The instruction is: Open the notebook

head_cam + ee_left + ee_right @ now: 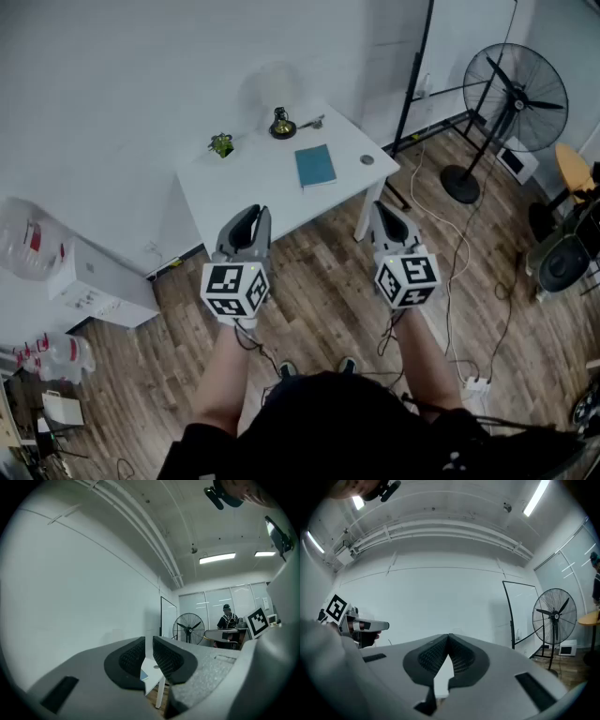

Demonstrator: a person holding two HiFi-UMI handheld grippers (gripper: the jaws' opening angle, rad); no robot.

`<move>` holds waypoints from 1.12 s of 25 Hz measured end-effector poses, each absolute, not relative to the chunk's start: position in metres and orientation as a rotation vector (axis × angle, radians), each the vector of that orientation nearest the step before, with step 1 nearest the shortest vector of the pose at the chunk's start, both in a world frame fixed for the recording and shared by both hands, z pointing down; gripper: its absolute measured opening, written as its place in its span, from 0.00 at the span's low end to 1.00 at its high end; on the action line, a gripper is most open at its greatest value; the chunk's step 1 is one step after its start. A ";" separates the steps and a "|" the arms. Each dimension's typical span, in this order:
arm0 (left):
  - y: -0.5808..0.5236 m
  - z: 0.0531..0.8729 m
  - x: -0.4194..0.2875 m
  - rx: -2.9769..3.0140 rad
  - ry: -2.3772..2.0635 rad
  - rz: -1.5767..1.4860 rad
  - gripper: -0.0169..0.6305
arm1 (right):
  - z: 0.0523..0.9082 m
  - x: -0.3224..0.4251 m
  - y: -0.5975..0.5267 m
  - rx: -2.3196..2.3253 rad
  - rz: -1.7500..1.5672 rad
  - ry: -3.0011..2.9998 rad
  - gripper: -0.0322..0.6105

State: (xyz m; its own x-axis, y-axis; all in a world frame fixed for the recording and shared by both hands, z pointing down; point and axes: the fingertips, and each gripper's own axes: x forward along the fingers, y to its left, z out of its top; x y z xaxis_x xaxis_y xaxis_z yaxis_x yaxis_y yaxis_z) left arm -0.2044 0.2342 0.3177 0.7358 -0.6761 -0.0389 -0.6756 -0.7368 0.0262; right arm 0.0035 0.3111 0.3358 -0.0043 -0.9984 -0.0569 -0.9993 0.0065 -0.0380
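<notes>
The closed notebook [315,166] looks light, its cover thin and bendy; I'd lift it at the free edge. Left tool [251,216] and right tool [387,214] are pressed together, empty.

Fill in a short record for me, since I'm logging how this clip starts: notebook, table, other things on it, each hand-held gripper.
notebook: blue, closed, lying flat
table: white, against the wall, notebook on top
also on table: small green plant, dark ornament, small round object
left hand-held gripper: shut, empty, short of the table
right hand-held gripper: shut, empty, short of the table
task: not begun
</notes>
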 end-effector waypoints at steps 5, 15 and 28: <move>0.242 0.321 -0.189 2.909 -1.146 -0.054 0.10 | 0.337 0.018 0.316 -2.153 0.010 2.190 0.05; 0.263 0.297 -0.169 2.885 -1.318 -0.163 0.18 | 0.330 0.067 0.331 -2.131 0.062 2.173 0.06; 0.252 0.312 -0.141 2.872 -1.392 -0.036 0.41 | 0.344 0.102 0.315 -2.099 0.021 2.157 0.32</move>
